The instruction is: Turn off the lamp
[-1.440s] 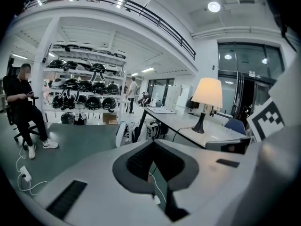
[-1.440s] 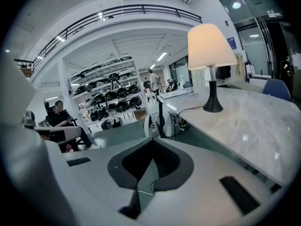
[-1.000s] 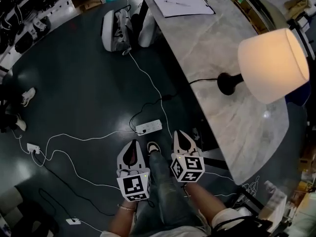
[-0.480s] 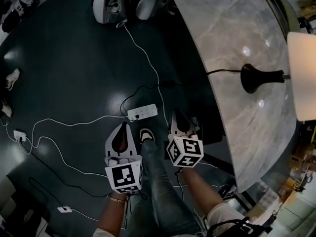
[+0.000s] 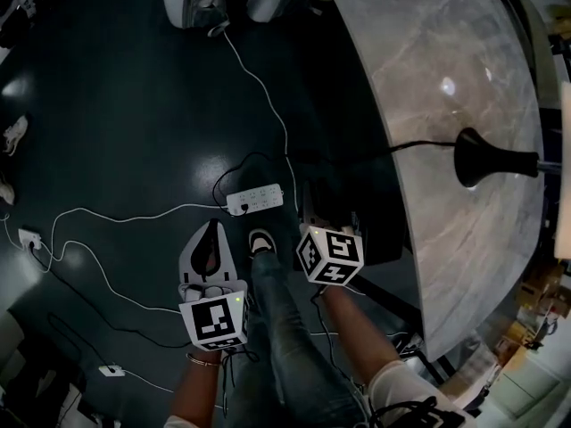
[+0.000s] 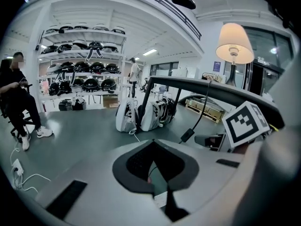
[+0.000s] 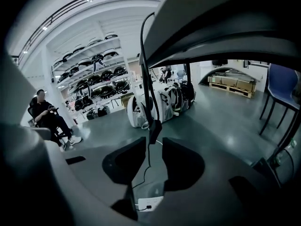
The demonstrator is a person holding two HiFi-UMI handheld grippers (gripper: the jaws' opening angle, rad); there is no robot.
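Observation:
The lamp [image 6: 234, 44] stands lit on the curved marble table [image 5: 446, 52]; the head view shows only its black base [image 5: 486, 157]. Its black cord [image 5: 419, 145] runs off the table edge and hangs down with an inline switch [image 7: 154, 125]. My right gripper [image 7: 154, 142] is low beside the table edge, open, its jaws having just been opening. The switch hangs just beyond the gap and the cord runs down through it, with no pad pressing on it. My left gripper [image 6: 153, 145] is shut on nothing, lower left of the right gripper [image 5: 312, 207], and sees the switch [image 6: 187, 135] ahead to its right.
A white power strip [image 5: 255, 200] lies on the dark floor just ahead of both grippers, with white cables trailing left. Backpacks [image 6: 141, 114] lean by the table's far end. A person [image 7: 49, 117] sits at the left before shelves of helmets. My legs are below the grippers.
Both grippers have come down toward the floor beside the table edge. The head view has shifted, so the lampshade has slid out at the right. The right gripper is closer to the hanging cord.

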